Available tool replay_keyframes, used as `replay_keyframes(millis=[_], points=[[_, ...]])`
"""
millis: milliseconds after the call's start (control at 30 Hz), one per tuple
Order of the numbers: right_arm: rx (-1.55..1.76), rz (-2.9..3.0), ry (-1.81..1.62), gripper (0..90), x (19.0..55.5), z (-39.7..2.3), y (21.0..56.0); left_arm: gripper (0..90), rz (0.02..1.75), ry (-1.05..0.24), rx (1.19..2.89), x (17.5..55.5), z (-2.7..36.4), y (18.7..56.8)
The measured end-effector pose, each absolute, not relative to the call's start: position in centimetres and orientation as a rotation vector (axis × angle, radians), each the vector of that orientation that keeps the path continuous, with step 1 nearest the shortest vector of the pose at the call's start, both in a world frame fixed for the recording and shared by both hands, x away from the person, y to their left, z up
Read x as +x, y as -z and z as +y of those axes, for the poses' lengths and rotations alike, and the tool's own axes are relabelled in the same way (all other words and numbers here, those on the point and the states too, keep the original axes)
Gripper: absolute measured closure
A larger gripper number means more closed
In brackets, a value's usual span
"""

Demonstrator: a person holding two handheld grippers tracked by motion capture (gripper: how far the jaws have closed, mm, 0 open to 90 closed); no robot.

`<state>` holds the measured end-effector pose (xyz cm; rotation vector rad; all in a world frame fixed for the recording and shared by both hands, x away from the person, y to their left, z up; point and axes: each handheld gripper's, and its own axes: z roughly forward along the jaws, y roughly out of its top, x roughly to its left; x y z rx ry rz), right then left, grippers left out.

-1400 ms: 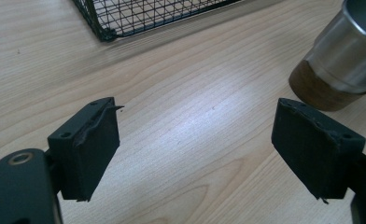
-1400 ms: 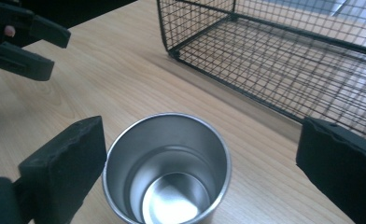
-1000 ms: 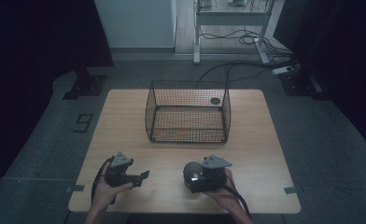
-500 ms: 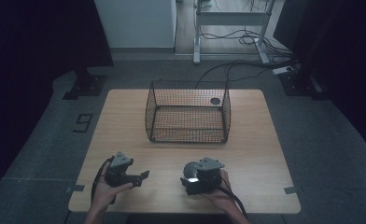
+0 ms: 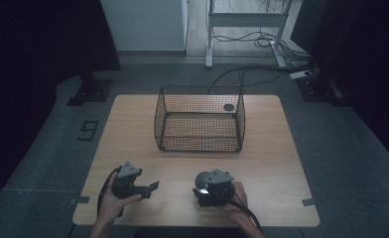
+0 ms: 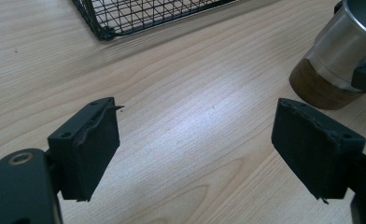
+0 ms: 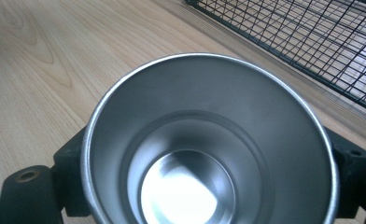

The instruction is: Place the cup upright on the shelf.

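Right gripper view shows the right gripper (image 5: 202, 191) clamped around the steel cup (image 7: 209, 144) near the wire basket (image 5: 200, 119); keep it level, left gripper (image 6: 195, 140) wide open and empty.

A black wire basket (image 5: 200, 119) sits mid-table (image 5: 282, 163) — cables (image 5: 262, 39) trail beyond.

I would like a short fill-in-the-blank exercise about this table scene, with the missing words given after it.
1. The right gripper is shut on a metal ____.
2. The left gripper has its jaws ____.
3. The wire basket stands on a ____ table.

Missing words: cup; open; wooden
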<state>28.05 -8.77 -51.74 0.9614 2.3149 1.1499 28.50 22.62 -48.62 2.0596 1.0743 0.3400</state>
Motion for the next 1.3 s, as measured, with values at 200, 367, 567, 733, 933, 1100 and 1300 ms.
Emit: replay_keyframes(millis=[200,367,567,733,933,1100,1300], points=[[0.967,2.304,-1.181,14.3,28.1,-9.1,51.4,15.5,1.075,-0.340,2.058,28.5,22.7,48.6],[0.963,2.285,-1.198,14.3,27.9,-9.4,50.9,15.5,1.076,-0.343,2.055,28.5,22.8,48.5],[0.956,2.251,-1.236,14.4,27.8,-10.1,49.6,15.5,1.081,-0.345,2.051,28.5,22.8,48.5],[0.952,2.226,-1.258,14.5,27.9,-10.7,48.4,15.5,1.083,-0.346,2.049,28.5,23.0,48.4],[0.935,2.205,-1.290,14.5,28.1,-11.0,47.0,15.5,1.080,-0.347,2.048,28.4,23.0,48.3],[0.920,2.196,-1.297,14.6,28.4,-11.1,45.6,15.5,1.081,-0.350,2.044,28.4,23.1,48.2],[0.911,2.181,-1.322,14.6,29.0,-11.5,44.0,15.5,1.079,-0.350,2.041,28.3,23.1,48.1]])
